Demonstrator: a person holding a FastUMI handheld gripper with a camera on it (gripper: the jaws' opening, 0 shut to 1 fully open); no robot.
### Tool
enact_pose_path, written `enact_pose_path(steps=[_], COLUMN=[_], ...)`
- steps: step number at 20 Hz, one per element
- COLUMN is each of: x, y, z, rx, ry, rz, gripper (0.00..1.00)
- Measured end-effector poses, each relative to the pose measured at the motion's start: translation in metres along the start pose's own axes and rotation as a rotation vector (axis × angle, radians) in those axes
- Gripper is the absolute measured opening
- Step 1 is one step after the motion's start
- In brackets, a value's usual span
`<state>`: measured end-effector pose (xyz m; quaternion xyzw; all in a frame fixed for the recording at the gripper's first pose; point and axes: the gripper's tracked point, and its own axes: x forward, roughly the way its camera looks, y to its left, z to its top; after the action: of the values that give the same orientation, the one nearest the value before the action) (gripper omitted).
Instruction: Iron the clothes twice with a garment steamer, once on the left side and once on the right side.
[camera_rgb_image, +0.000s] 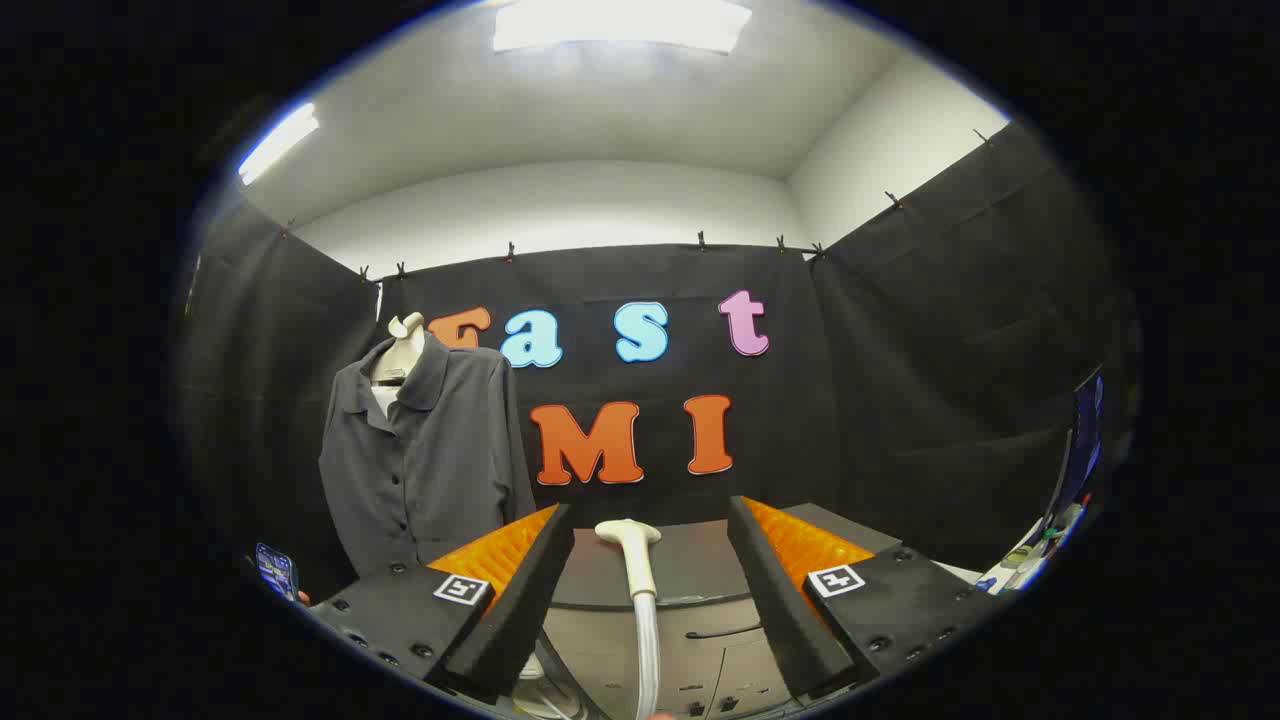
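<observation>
A dark grey button-up shirt (425, 455) hangs on a pale mannequin bust (402, 345), beyond my left finger. The cream steamer head (630, 545) stands upright between my fingers, its ribbed hose (648, 640) running down toward me. My gripper (650, 570) is open, with the fingers spread wide to either side of the steamer handle and not touching it. The steamer's base is partly seen below my left finger.
A dark-topped cabinet (690, 585) with drawers stands just ahead, under the steamer head. A hand holds a phone (275, 570) left of the shirt. A screen (1085, 440) and small items stand off to the right.
</observation>
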<state>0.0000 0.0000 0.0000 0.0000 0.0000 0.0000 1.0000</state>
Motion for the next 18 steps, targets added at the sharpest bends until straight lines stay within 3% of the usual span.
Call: enact_pose_path(steps=[18], x=[0.009], y=[0.006], z=[-0.001], rx=[-0.009], ry=[-0.013], rz=[-0.004], gripper=[1.00])
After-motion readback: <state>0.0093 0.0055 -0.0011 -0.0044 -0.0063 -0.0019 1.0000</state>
